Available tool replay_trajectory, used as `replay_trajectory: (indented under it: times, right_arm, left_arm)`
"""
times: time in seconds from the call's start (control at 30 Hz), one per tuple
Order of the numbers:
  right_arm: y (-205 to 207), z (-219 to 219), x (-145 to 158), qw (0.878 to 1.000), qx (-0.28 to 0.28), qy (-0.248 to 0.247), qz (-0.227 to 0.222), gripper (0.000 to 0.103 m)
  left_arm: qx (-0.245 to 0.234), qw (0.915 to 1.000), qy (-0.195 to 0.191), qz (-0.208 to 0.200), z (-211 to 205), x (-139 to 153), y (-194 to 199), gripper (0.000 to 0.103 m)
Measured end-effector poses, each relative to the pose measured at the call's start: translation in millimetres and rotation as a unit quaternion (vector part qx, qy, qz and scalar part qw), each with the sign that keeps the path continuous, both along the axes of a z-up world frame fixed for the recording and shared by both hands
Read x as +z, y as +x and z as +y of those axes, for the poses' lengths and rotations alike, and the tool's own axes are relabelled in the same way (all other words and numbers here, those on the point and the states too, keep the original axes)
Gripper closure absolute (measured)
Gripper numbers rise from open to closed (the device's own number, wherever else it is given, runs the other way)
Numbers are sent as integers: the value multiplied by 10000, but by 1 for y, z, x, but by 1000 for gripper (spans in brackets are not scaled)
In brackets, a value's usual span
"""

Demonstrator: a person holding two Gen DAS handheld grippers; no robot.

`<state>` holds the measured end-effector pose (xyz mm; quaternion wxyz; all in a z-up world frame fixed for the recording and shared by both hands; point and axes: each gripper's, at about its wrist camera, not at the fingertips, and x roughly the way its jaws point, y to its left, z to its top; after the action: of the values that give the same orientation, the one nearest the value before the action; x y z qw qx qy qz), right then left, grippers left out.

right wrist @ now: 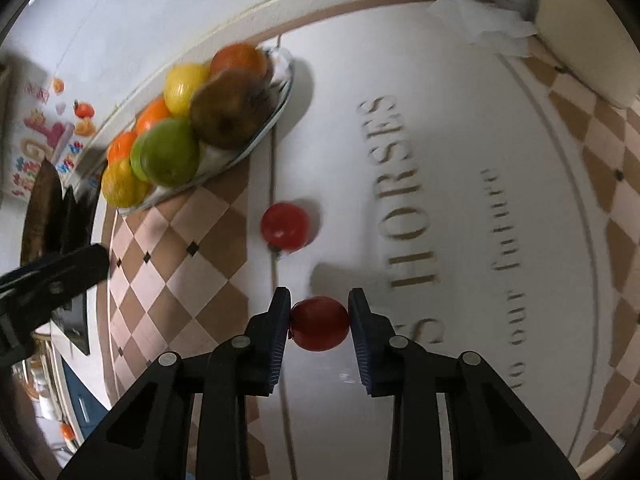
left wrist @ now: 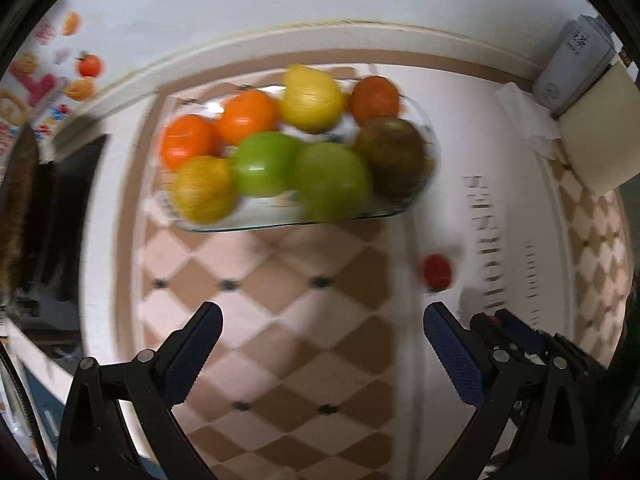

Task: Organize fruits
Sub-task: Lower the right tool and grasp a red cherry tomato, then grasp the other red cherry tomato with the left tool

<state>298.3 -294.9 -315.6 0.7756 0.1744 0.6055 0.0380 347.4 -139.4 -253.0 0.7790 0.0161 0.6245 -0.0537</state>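
A glass dish (left wrist: 384, 213) (right wrist: 256, 138) holds several fruits: oranges (left wrist: 248, 116), a yellow lemon (left wrist: 310, 98), green apples (left wrist: 332, 182) (right wrist: 170, 152) and a brownish pear (left wrist: 394, 154) (right wrist: 232, 114). My left gripper (left wrist: 322, 336) is open and empty, above the checkered tablecloth in front of the dish. My right gripper (right wrist: 319, 322) is shut on a small red tomato (right wrist: 319, 323). A second red tomato (right wrist: 286, 226) (left wrist: 437, 272) lies on the cloth between my right gripper and the dish.
The table carries a cloth with checkered panels and printed lettering (right wrist: 408, 192). A white tissue (left wrist: 524, 110) and a grey box (left wrist: 572, 64) stand at the back right by the wall. Dark objects (left wrist: 60, 208) sit at the left edge. The left gripper (right wrist: 52, 280) shows at the left of the right wrist view.
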Motion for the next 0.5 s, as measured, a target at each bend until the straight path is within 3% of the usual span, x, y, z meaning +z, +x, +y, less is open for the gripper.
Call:
replay_trajectory:
  times: [0.1,0.23,0.3,0.43,0.5]
  right_arm:
    - [0,-27,9,9998,-209,-40,-48,71]
    - [1,-57,12,9990,-413,-147,13,71]
    - [2,-69,10,9984,-532,-169,66,71]
    - [-3,-83,6,9979,-614,-189,105,71]
    - [-2,-85,4,9978,-615,-192,129,71]
  left_arm:
    - [-78,9991,-339,232,-23,-13,13,0]
    - [-331,9974,-435,467,-53,-35,27,4]
    - [-442,9967,-397,545,-66,-44,31,18]
    - [-590,9957,-256,669,-83,-62,36,32]
    - [-637,9953,-216,700,-89,-69,37,47]
